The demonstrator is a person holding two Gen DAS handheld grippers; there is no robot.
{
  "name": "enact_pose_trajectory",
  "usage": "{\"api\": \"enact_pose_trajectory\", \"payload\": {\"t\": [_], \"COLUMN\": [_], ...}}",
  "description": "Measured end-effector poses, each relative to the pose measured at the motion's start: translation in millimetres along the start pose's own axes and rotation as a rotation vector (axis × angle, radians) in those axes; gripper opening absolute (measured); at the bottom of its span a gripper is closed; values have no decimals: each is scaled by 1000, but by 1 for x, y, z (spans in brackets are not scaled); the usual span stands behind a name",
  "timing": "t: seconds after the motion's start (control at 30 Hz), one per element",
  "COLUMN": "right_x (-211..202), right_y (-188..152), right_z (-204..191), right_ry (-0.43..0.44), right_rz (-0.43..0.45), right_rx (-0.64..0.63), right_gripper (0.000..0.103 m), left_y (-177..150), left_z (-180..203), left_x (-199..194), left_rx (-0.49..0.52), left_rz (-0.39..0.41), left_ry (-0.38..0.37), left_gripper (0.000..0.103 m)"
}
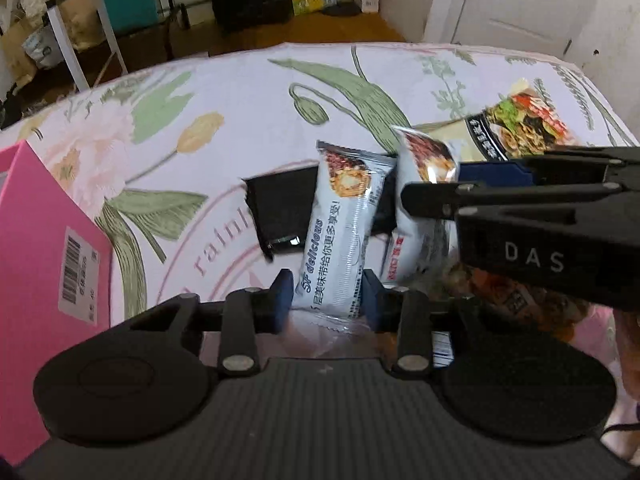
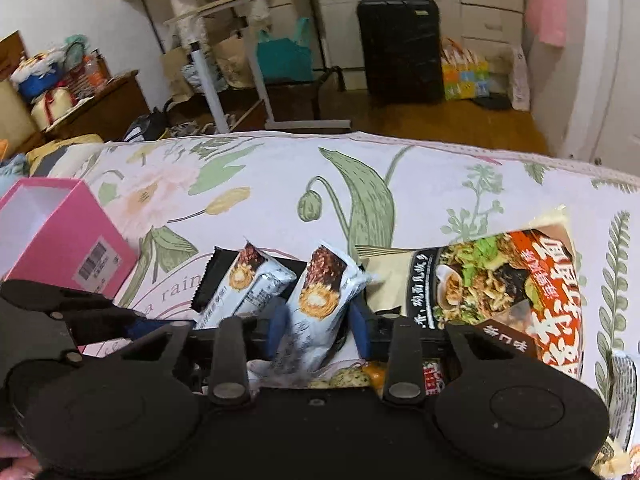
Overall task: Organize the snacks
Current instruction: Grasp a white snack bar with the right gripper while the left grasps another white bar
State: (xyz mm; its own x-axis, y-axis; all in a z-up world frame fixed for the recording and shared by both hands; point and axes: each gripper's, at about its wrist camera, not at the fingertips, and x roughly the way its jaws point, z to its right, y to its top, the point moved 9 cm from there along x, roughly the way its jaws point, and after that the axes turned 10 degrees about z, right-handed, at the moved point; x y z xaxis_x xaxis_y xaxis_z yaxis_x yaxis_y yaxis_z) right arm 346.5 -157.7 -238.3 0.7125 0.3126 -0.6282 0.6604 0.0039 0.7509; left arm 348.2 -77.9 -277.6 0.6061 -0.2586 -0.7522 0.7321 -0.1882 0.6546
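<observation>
My left gripper (image 1: 326, 300) is shut on a white snack bar (image 1: 340, 236), which points away over the floral cloth. My right gripper (image 2: 318, 326) is shut on a second white snack bar (image 2: 320, 304); it also shows in the left wrist view (image 1: 424, 200), held by the right gripper (image 1: 432, 184) coming in from the right. The left-held bar shows in the right wrist view (image 2: 248, 292). A black packet (image 1: 276, 208) lies under both bars. A pink open box (image 1: 44, 280) stands at the left; it also shows in the right wrist view (image 2: 60, 236).
A large noodle packet (image 2: 500, 292) lies at the right on the cloth; it also shows in the left wrist view (image 1: 520, 124). More snack packets (image 1: 516, 300) lie under the right gripper. Beyond the table edge are a black suitcase (image 2: 400, 44) and a rack (image 2: 224, 68).
</observation>
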Motion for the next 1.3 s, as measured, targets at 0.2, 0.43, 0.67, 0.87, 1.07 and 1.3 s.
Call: {"api": "enact_pose_trajectory", "payload": {"t": [0.2, 0.43, 0.67, 0.87, 1.07, 1.3], "right_x": [0, -1, -6, -18, -30, -44], "right_y": [-4, -11, -8, 4, 13, 18], "right_z": [-5, -7, -8, 2, 7, 5], "right_ry": [25, 31, 28, 11, 19, 31], "right_rz": [-21, -51, -27, 25, 55, 71], "right_rx": [-20, 30, 24, 88, 148, 176], "right_gripper": [37, 37, 31, 29, 28, 28], "left_y": [-3, -6, -7, -12, -12, -11], "left_z": [-3, -8, -1, 3, 5, 7], "left_x": [-4, -5, -13, -22, -36, -55], "left_rx": [-51, -132, -107, -57, -24, -41], "left_rz": [-24, -47, -35, -68, -43, -27], "left_ry": [-5, -32, -29, -20, -6, -23], "left_gripper": [32, 32, 31, 31, 31, 31]}}
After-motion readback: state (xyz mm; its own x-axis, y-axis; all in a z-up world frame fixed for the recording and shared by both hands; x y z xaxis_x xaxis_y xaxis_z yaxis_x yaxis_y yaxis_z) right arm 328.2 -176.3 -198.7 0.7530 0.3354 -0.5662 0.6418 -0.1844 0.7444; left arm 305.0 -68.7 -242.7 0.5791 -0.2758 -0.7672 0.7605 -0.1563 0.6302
